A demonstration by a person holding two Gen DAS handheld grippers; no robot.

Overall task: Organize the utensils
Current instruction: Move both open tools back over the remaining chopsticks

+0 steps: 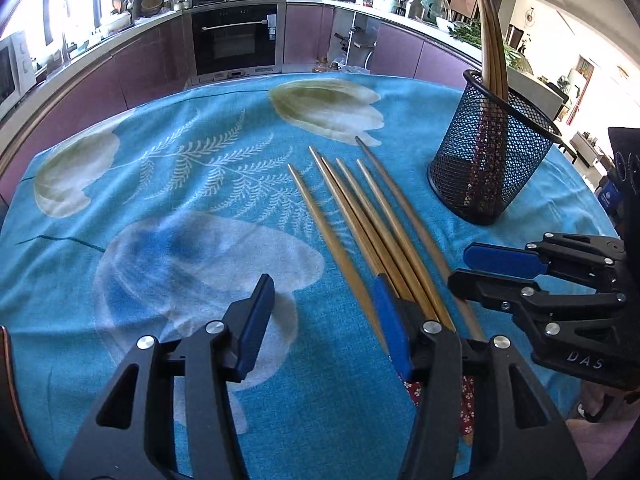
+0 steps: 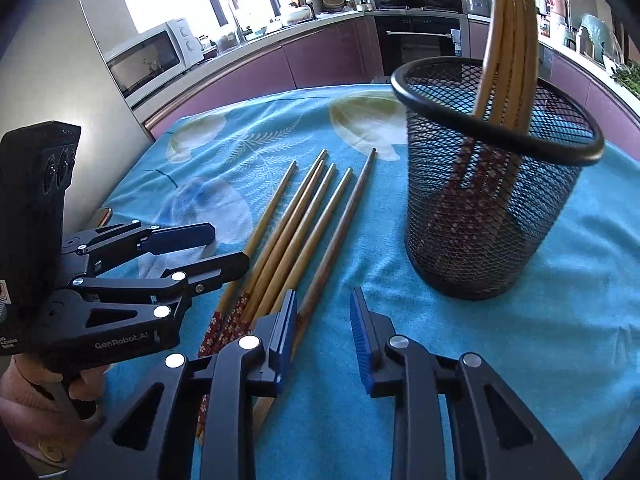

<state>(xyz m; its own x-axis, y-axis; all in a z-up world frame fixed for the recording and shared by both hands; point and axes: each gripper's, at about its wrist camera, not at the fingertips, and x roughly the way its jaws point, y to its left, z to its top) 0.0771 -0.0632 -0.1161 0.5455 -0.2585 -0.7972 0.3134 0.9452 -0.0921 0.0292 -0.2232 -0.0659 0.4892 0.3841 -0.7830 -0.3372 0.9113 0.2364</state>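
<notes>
Several wooden chopsticks (image 1: pixel 372 216) (image 2: pixel 296 216) lie side by side on the blue flowered cloth, tips pointing away. A black mesh holder (image 1: pixel 492 160) (image 2: pixel 492 208) stands upright to their right with a few chopsticks (image 1: pixel 492 40) (image 2: pixel 512 20) leaning in it. My left gripper (image 1: pixel 322 284) (image 2: pixel 230 246) is open low over the handle ends; the leftmost chopstick runs between its fingers, untouched by the pads. My right gripper (image 2: pixel 323 296) (image 1: pixel 460 266) is open by the darker rightmost chopstick (image 2: pixel 340 220), which lies just inside its left finger with a gap on the other side.
The cloth (image 1: pixel 160 208) covers a table whose far edge faces purple kitchen cabinets and an oven (image 1: pixel 236 36). A microwave (image 2: pixel 152 56) sits on the counter at left. A hand (image 2: pixel 24 384) holds the left gripper's handle.
</notes>
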